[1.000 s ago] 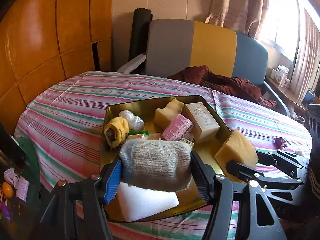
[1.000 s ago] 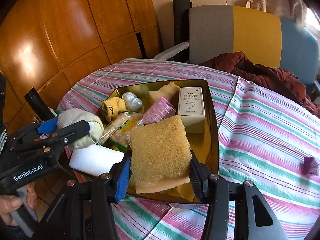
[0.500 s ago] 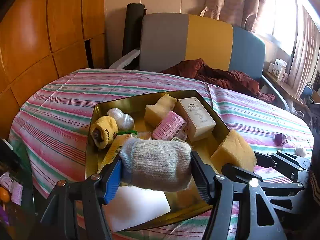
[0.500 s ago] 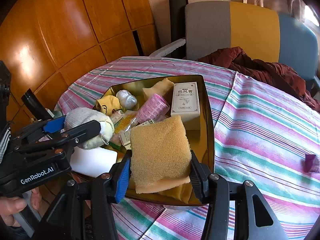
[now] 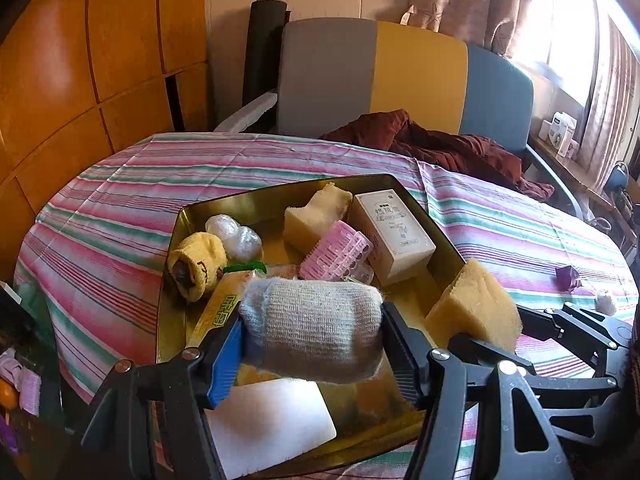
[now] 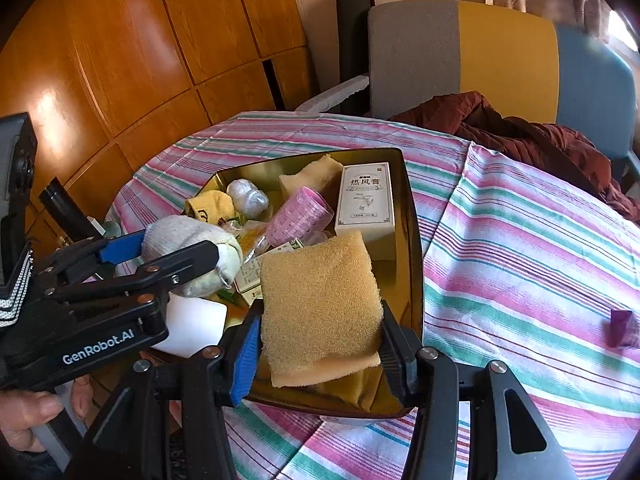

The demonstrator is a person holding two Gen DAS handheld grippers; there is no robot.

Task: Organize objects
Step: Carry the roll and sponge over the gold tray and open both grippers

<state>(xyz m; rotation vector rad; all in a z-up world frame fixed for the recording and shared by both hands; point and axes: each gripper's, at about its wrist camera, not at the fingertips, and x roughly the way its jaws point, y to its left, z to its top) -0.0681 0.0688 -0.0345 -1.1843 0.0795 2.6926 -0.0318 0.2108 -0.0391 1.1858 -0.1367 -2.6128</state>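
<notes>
Both hands full above the gold metal tray (image 5: 304, 190).
My left fingers (image 5: 312, 340) clamp a rolled grey knitted sock (image 5: 316, 332) mid-frame; my right fingers (image 6: 320, 336) pinch a tan square sponge (image 6: 320, 300).

striped cloth (image 5: 120, 216) on surface | tricolour chair (image 5: 400, 76) beyond tool | maroon garment (image 5: 440, 148) on chair | curtains (image 5: 472, 4) far right | wood panelling (image 5: 80, 60) left

Your tray (image 5: 182, 216) sits on the table (image 5: 120, 200); box (image 5: 394, 232) in its far right, roller (image 5: 336, 250) left of box, chair (image 5: 400, 80) behind the table
</notes>
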